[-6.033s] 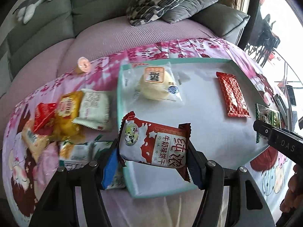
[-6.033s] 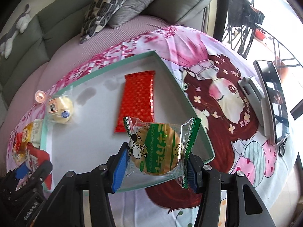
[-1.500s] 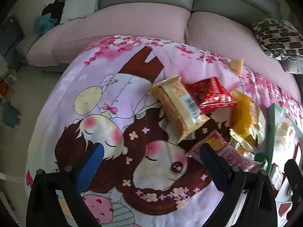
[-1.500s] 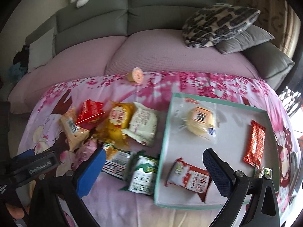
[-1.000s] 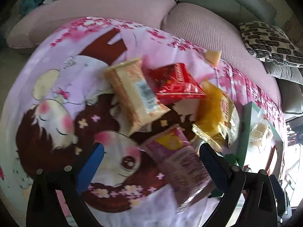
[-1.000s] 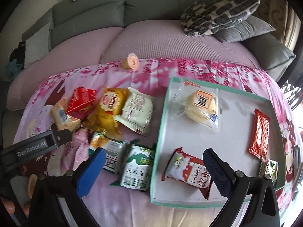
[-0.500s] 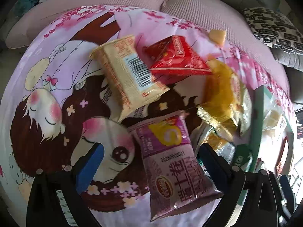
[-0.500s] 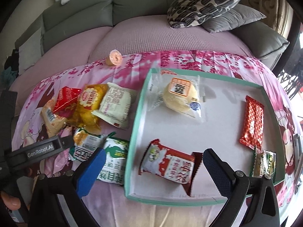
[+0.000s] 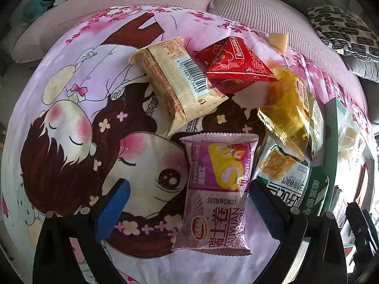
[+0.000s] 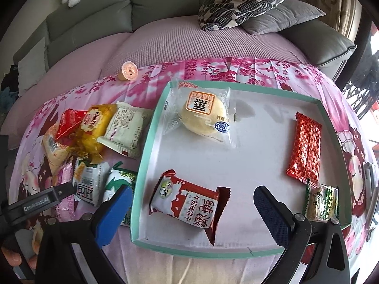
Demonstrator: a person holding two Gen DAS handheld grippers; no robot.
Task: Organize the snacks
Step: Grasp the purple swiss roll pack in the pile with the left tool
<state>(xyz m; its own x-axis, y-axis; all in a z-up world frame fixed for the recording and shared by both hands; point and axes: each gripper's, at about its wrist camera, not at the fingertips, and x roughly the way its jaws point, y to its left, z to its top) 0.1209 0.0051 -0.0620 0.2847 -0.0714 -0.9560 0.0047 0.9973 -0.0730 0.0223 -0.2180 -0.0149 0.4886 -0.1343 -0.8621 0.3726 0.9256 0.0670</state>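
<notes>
As we line up the next pick, our left claw point(image 9: 187, 209) gapes around the purple roll pack point(image 9: 216, 194) on the table | right claw point(image 10: 190, 209) released, empty, over tray point(image 10: 151, 139).

Left gripper point(image 9: 187, 203) emptied, jaws now wide around purple swiss roll packet point(image 9: 219, 194), milk biscuit packet point(image 10: 189, 201) in tray point(image 10: 151, 142)

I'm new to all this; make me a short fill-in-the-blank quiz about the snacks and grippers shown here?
1. The number of snacks lying in the green-rimmed tray is ____.
2. The left gripper is open around a swiss roll packet coloured ____.
3. The right gripper holds ____.
4. The long red wafer bar lies inside the ____.

Missing words: four; purple; nothing; tray
</notes>
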